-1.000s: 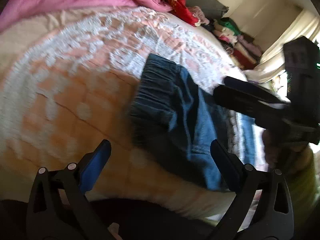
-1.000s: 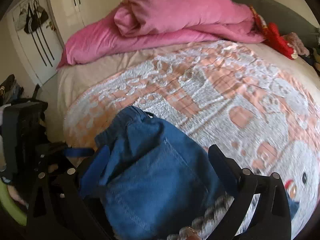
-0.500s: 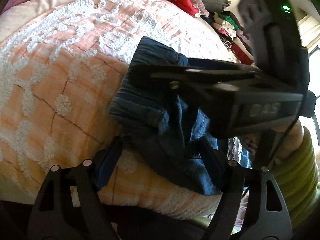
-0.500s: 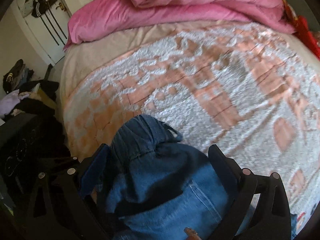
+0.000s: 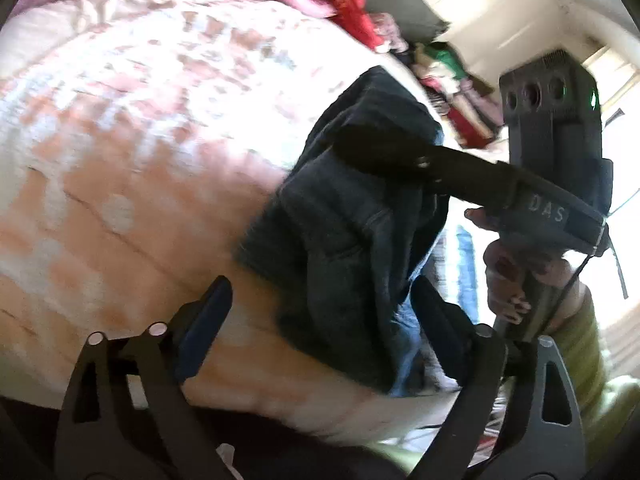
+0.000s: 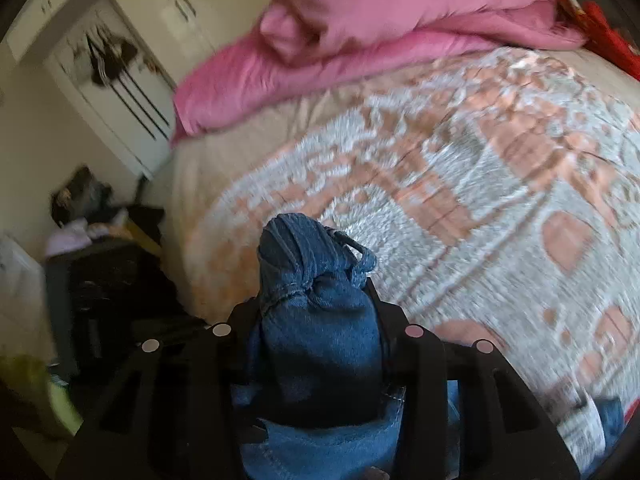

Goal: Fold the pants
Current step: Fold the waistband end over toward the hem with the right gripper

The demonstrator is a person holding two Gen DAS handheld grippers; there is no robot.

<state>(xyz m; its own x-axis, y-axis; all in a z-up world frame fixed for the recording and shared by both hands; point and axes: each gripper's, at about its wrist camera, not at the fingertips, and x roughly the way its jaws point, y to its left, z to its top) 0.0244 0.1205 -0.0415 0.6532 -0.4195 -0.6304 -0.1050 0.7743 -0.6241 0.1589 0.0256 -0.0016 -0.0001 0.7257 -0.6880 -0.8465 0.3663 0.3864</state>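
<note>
Blue denim pants hang bunched above the near edge of a bed with a peach and white bedspread. My right gripper is shut on the pants' waistband, which bulges out between its jaws; in the left wrist view it grips the top of the pants and lifts them. My left gripper is open, its fingers on either side of the hanging lower part of the pants, not touching them.
A pink duvet lies heaped at the head of the bed. Piles of clothes lie beyond the far side. A dark stand with clutter is beside the bed, and white wardrobe doors behind.
My right gripper has shut on the waistband and lifted the pants off the bedspread. My left gripper has stayed open below them.
</note>
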